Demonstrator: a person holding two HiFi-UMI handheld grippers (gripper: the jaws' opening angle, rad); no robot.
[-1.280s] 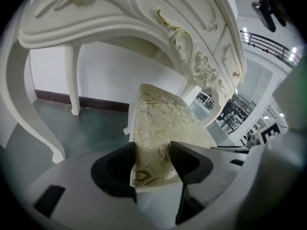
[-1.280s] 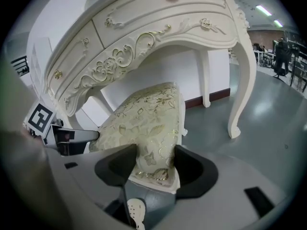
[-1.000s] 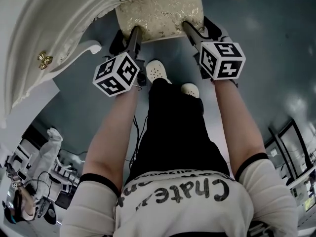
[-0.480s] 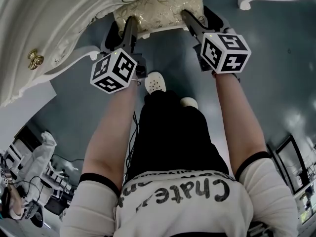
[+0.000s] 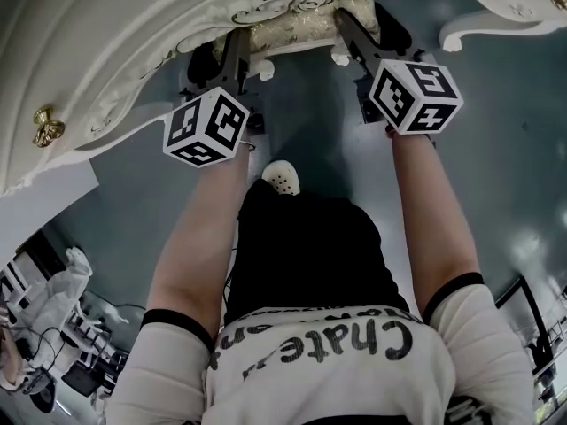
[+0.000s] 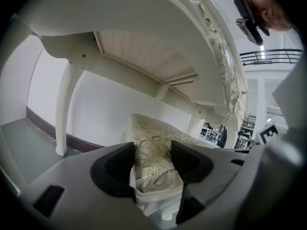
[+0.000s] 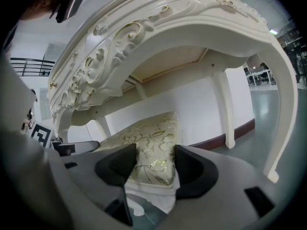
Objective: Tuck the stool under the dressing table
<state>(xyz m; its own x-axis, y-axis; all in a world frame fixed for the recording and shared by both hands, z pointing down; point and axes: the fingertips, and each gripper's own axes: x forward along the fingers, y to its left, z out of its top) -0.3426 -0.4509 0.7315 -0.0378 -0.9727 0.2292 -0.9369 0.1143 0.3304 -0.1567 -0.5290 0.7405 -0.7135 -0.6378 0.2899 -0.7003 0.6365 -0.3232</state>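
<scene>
The left tool (image 6: 152, 151) and the right tool (image 7: 154, 153) each clamp a corner of the stool (image 5: 297, 32), which sits mostly under the white dressing table (image 5: 106, 51). It stands on a smooth grey floor (image 5: 133, 193) near a white wall (image 7: 163, 97).

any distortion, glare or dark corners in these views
Head view: strong fisheye bends the dressing table edge, and the floor shows soft glare patches. Left gripper view: black vignette at the corners, stool cushion in sharp focus. Right gripper view: same vignette, table underside shaded.
</scene>
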